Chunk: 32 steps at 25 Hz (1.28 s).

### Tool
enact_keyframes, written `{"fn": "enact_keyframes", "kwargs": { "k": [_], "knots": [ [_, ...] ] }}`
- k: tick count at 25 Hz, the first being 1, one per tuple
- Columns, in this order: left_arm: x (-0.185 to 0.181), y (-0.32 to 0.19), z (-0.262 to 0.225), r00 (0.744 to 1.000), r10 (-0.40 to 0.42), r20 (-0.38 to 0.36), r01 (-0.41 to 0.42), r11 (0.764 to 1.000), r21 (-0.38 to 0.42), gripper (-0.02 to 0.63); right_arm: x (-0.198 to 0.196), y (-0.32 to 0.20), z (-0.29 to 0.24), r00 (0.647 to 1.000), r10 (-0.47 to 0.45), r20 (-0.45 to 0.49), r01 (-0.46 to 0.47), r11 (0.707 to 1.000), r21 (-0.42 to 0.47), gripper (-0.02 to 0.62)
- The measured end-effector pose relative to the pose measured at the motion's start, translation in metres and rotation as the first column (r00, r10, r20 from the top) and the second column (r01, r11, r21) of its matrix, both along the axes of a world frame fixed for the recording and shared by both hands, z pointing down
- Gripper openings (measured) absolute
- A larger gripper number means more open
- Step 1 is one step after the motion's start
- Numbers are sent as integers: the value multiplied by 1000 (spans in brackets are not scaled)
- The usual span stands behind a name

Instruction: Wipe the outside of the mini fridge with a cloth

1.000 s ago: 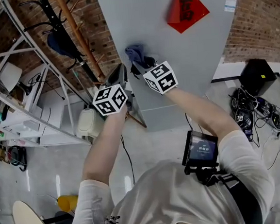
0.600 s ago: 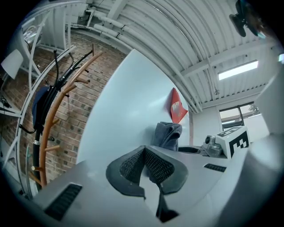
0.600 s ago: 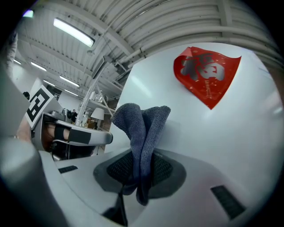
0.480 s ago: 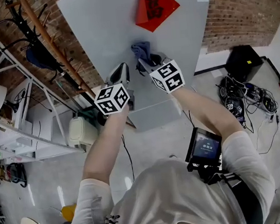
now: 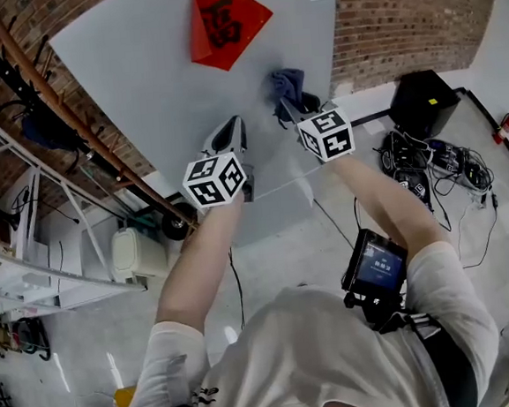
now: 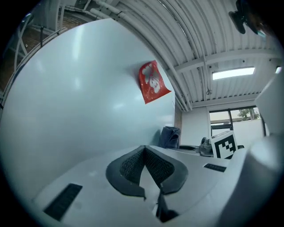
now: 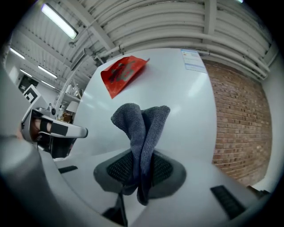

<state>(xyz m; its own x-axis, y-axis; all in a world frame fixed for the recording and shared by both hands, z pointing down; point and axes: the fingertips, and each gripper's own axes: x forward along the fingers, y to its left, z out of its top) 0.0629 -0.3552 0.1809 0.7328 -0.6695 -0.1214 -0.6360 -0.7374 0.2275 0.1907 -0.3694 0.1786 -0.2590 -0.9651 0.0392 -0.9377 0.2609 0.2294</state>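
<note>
Mini fridge (image 5: 137,75) fills the top of the head view, its pale grey side facing us. The cloth (image 5: 288,84) is up against it at 4 o'clock from the red sticker (image 5: 221,24). The right claw (image 5: 292,108) is clamped on that blue-grey cloth, its folds bunched between the pads. The left claw (image 5: 233,129), at 9 o'clock of the right one, is pinched together on nothing. Best play, I reckon: flat contact, steady pressure and overlapping strokes, steering round the sticker's edge so it doesn't peel.

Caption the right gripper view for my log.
Right gripper shut on a grey-blue cloth, facing the fridge and its red decoration.
</note>
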Motion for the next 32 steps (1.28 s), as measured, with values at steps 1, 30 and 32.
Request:
{"fn": "enact_keyframes", "kwargs": {
  "k": [1,30,32],
  "knots": [
    [9,0,2,1000,6,1,-6,1000,-3,0,15,-1,2,1000,21,3,-21,1000,-1,83],
    [-4,5,33,991,-127,46,128,991,-25,0,-3,16,24,989,-146,-8,146,989,17,83],
    [-27,7,38,986,-156,52,158,987,-35,0,-39,17,30,979,-203,-5,203,979,7,83]
  ]
}}
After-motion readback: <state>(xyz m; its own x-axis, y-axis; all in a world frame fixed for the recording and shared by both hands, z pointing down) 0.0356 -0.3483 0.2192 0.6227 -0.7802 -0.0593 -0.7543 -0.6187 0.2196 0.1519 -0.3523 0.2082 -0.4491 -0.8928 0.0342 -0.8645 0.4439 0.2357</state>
